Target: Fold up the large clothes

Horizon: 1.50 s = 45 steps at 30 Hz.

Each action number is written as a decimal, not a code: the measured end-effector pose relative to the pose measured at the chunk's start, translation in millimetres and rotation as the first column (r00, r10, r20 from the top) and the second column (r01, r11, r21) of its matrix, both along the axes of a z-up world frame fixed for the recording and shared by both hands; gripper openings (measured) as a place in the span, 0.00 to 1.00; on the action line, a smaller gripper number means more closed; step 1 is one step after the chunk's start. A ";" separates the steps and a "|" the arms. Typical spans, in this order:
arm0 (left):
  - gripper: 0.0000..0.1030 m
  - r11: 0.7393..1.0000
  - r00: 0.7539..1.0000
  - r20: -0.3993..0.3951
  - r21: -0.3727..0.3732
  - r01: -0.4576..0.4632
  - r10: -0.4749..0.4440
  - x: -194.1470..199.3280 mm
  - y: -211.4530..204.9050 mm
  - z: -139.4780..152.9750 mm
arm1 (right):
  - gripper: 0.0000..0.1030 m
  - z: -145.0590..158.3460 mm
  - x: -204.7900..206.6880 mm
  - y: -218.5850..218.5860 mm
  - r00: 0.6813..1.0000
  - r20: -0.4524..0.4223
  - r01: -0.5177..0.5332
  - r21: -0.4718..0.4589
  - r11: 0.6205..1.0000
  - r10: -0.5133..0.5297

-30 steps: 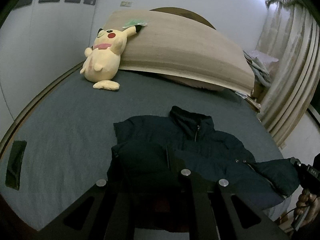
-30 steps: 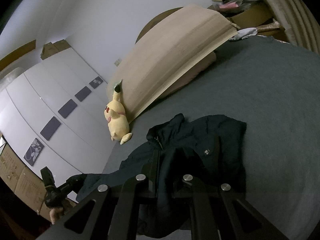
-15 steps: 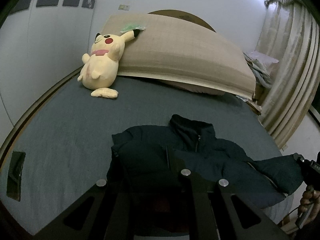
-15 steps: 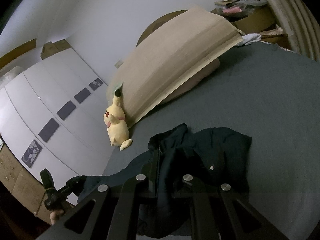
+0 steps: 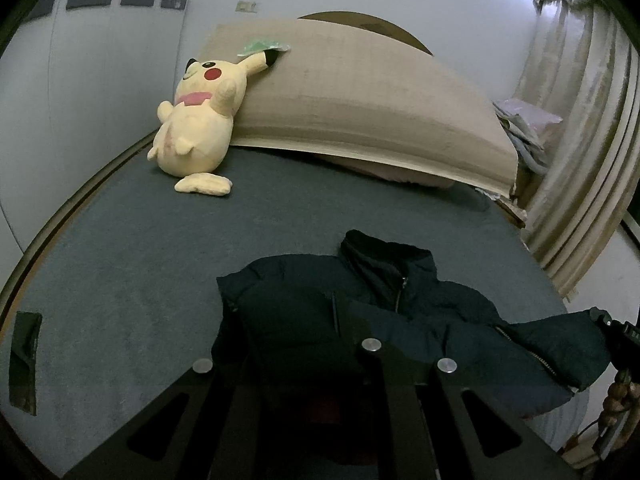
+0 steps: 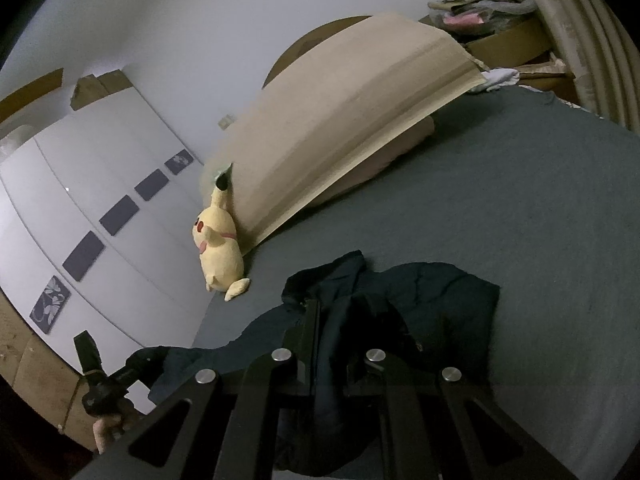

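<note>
Both the left gripper [image 5: 352, 320] and right gripper [image 6: 332, 320] are clamped on the jacket [image 5: 400, 312] near the bed's [image 5: 140, 272] front edge, its fold barely started.

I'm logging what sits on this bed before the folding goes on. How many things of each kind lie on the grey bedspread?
Dark navy jacket: 1
Yellow plush toy: 1
Tan cardboard sheet propped at the bed's head: 1
Total: 3
</note>
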<state>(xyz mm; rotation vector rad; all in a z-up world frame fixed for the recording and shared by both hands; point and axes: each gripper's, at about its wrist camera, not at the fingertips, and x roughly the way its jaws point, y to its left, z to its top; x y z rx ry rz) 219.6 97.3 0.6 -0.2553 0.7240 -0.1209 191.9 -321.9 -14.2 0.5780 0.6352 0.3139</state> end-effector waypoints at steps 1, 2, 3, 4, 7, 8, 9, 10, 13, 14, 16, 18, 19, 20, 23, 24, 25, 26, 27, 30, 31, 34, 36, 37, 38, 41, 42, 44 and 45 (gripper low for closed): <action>0.06 1.000 1.000 -0.003 0.000 -0.001 0.001 1.6 -0.2 -0.9 | 0.08 -0.4 2.1 0.6 1.000 -0.003 0.001 -0.006 1.000 -0.001; 0.06 1.000 1.000 -0.006 0.000 -0.002 0.002 3.1 -0.2 -1.6 | 0.08 -0.8 4.8 1.1 1.000 -0.006 0.001 -0.015 1.000 -0.001; 0.06 1.000 1.000 -0.010 -0.002 -0.002 0.002 5.0 -0.1 -2.7 | 0.08 -1.4 6.8 1.5 1.000 -0.009 0.002 -0.024 1.000 -0.002; 0.06 1.000 1.000 -0.012 -0.005 -0.002 0.002 6.2 0.3 -3.4 | 0.08 -2.2 9.1 2.4 1.000 -0.012 0.004 -0.035 0.999 -0.004; 0.06 1.000 1.000 -0.025 -0.018 -0.003 0.002 11.6 2.3 -6.9 | 0.08 -5.1 16.5 3.8 1.000 -0.025 0.007 -0.047 0.999 -0.008; 0.06 1.000 1.000 -0.031 -0.019 -0.002 0.001 14.4 2.9 -8.0 | 0.08 -5.5 18.3 4.1 1.000 -0.027 0.007 -0.048 0.999 -0.009; 0.06 1.000 0.999 -0.036 -0.015 0.001 -0.002 17.6 2.8 -8.5 | 0.08 -5.7 19.8 3.7 1.000 -0.028 0.007 -0.047 0.999 -0.009; 0.06 1.000 0.999 -0.039 -0.009 0.004 -0.004 20.4 2.5 -8.2 | 0.08 -5.2 21.3 3.4 1.000 -0.029 0.008 -0.042 0.999 -0.010; 0.06 1.000 0.999 -0.041 0.011 0.006 -0.005 27.3 0.3 -4.1 | 0.08 -3.0 26.5 3.5 1.000 -0.025 0.010 -0.037 0.999 -0.011; 0.06 1.000 0.999 -0.037 0.019 0.006 -0.005 28.1 -0.6 -2.0 | 0.08 -1.2 29.0 3.0 1.000 -0.022 0.010 -0.033 0.999 -0.011; 0.06 1.000 1.000 -0.029 0.027 0.004 -0.004 30.5 -1.5 2.7 | 0.08 1.9 32.0 2.4 1.000 -0.017 0.010 -0.027 1.000 -0.011; 0.06 1.000 1.000 -0.023 0.030 0.001 0.000 33.5 -1.4 6.9 | 0.08 6.2 37.5 2.9 1.000 -0.012 0.010 -0.026 1.000 -0.011; 0.06 0.999 1.000 -0.023 0.033 -0.001 0.001 35.6 -1.1 8.1 | 0.08 8.0 40.6 3.6 1.000 -0.011 0.009 -0.030 1.000 -0.009; 0.06 0.999 1.000 -0.024 0.035 -0.003 0.004 38.2 -1.1 9.0 | 0.08 9.3 44.0 4.6 1.000 -0.011 0.008 -0.034 0.999 -0.009; 0.06 0.999 1.000 -0.027 0.040 -0.008 0.009 44.2 -1.5 7.5 | 0.07 9.5 53.5 6.1 1.000 -0.019 0.010 -0.041 0.999 -0.011; 0.06 0.999 0.999 -0.030 0.041 -0.009 0.011 45.9 -1.4 6.6 | 0.07 9.1 55.8 6.6 1.000 -0.022 0.010 -0.044 0.999 -0.011; 0.06 0.999 0.999 -0.034 0.042 -0.011 0.012 48.7 -1.4 5.3 | 0.07 8.1 58.8 7.0 1.000 -0.026 0.011 -0.045 0.999 -0.012; 0.06 0.999 0.999 -0.036 0.044 -0.011 0.013 50.6 -1.4 4.6 | 0.07 7.3 61.6 7.1 0.999 -0.030 0.012 -0.045 0.999 -0.013; 0.06 0.999 0.999 -0.038 0.047 -0.011 0.013 52.9 -1.5 3.8 | 0.07 6.9 63.7 7.2 0.999 -0.032 0.013 -0.046 0.999 -0.014; 0.06 0.999 0.999 -0.043 0.050 -0.010 0.012 59.8 -2.2 2.2 | 0.07 4.9 71.3 7.2 0.999 -0.041 0.016 -0.051 0.999 -0.018; 0.06 0.999 0.999 -0.043 0.052 -0.009 0.011 62.4 -2.6 1.9 | 0.07 4.8 72.4 6.4 0.999 -0.043 0.017 -0.052 0.999 -0.020; 0.06 0.999 0.999 -0.042 0.053 -0.007 0.009 70.6 -3.8 1.1 | 0.07 4.4 78.5 5.2 0.999 -0.046 0.021 -0.050 0.999 -0.023; 0.06 0.998 0.999 -0.041 0.061 -0.006 0.008 75.7 -5.1 1.5 | 0.07 5.3 83.1 4.8 0.998 -0.049 0.023 -0.050 0.998 -0.026; 0.06 0.998 0.999 -0.041 0.060 -0.007 0.009 77.9 -4.7 1.5 | 0.07 5.8 84.9 4.2 0.998 -0.049 0.024 -0.047 0.999 -0.026; 0.06 0.998 0.999 -0.040 0.058 -0.008 0.011 80.2 -4.4 1.8 | 0.07 6.7 87.3 4.1 0.998 -0.049 0.024 -0.046 0.999 -0.026; 0.06 0.998 0.999 -0.042 0.063 -0.007 0.010 85.6 -5.4 0.6 | 0.07 5.3 94.2 2.7 0.998 -0.055 0.026 -0.039 0.999 -0.028; 0.07 0.998 0.999 -0.042 0.064 -0.007 0.010 87.7 -5.9 -0.5 | 0.07 3.9 96.2 1.8 0.998 -0.058 0.027 -0.040 0.999 -0.030; 0.07 0.998 0.999 -0.047 0.067 -0.007 0.010 92.2 -7.2 -3.8 | 0.07 -0.2 103.0 1.4 0.997 -0.072 0.033 -0.042 0.999 -0.036; 0.07 0.998 0.999 -0.051 0.068 -0.008 0.011 94.4 -7.6 -5.2 | 0.07 -2.2 105.5 1.7 0.996 -0.077 0.034 -0.043 0.998 -0.038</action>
